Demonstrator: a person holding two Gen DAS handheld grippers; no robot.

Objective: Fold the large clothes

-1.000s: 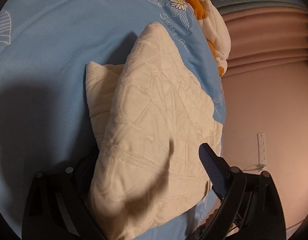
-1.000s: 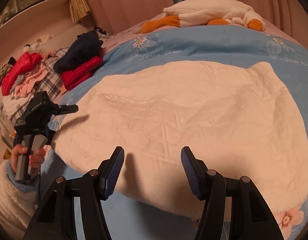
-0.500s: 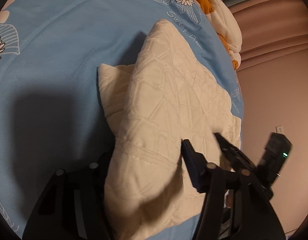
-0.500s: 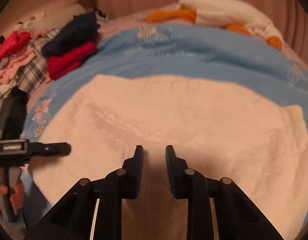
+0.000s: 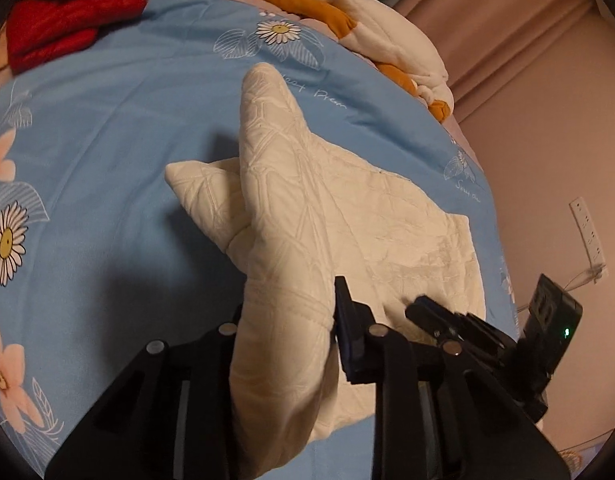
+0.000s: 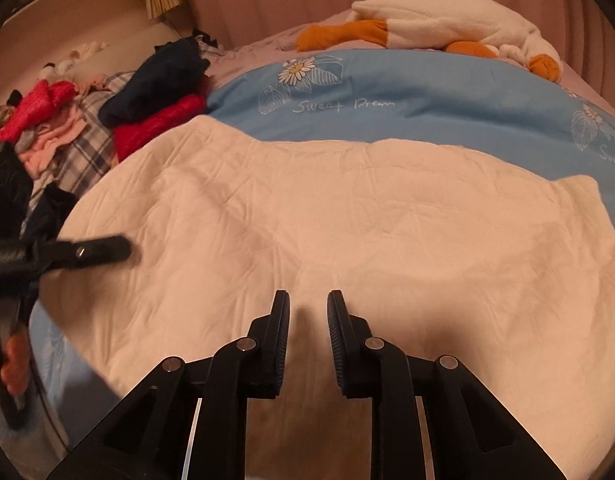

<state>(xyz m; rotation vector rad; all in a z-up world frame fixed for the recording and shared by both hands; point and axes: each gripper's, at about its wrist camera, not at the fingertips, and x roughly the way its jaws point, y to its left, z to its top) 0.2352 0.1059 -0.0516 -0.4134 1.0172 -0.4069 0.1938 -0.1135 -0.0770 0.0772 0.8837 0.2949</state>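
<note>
Lying spread over the blue bedcover (image 6: 447, 92), the cream quilt (image 6: 347, 220) reaches the near edge of the bed. The left gripper (image 5: 283, 336) has just been closing and now pinches a raised fold of the quilt at its near corner. The right gripper (image 6: 307, 320) has narrowed too; its jaws stand close together over the quilt's near edge, though I cannot tell whether they grip the fabric. Red and dark clothes (image 6: 163, 96) sit piled at the bed's far left corner.
</note>
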